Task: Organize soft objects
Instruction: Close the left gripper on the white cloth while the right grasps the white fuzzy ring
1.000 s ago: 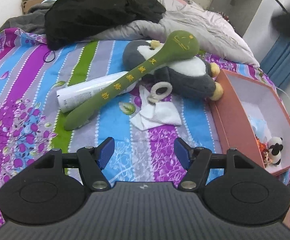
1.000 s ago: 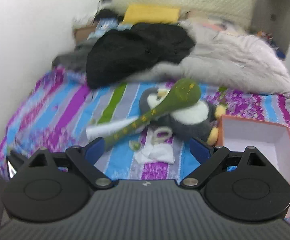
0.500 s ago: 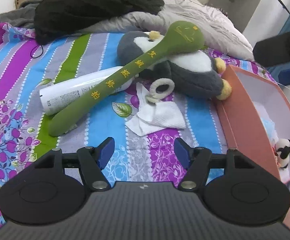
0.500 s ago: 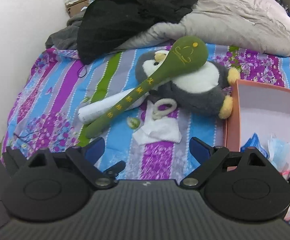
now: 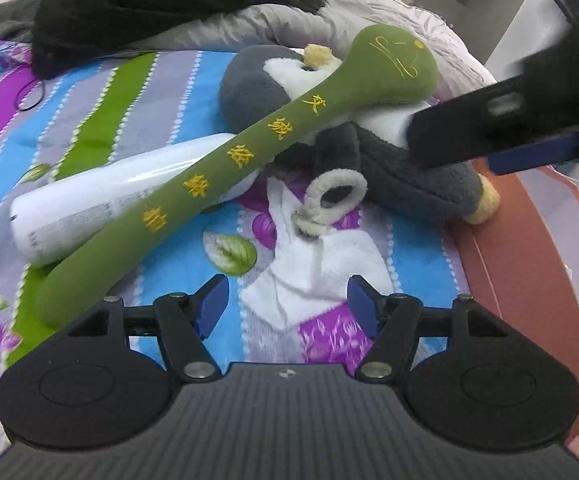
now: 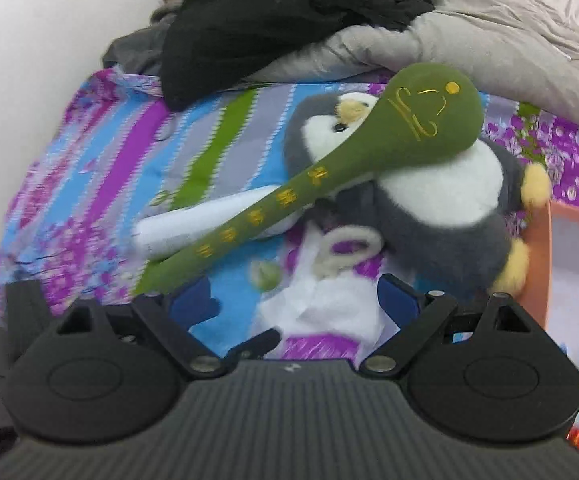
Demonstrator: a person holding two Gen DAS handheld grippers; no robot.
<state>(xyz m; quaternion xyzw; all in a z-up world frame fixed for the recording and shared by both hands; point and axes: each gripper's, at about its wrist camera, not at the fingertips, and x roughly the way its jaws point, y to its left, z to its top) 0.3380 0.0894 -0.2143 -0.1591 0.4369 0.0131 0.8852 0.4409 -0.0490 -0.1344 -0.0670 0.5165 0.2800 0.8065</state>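
Centre frame, on striped bedspread: green plush mallet across penguin plush. Looks light, floppy; grip mid-shaft. Left gripper, right gripper both spread, empty.

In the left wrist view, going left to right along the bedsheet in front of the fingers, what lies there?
White tube → green plush mallet → white cloth → grey penguin plush → orange box.
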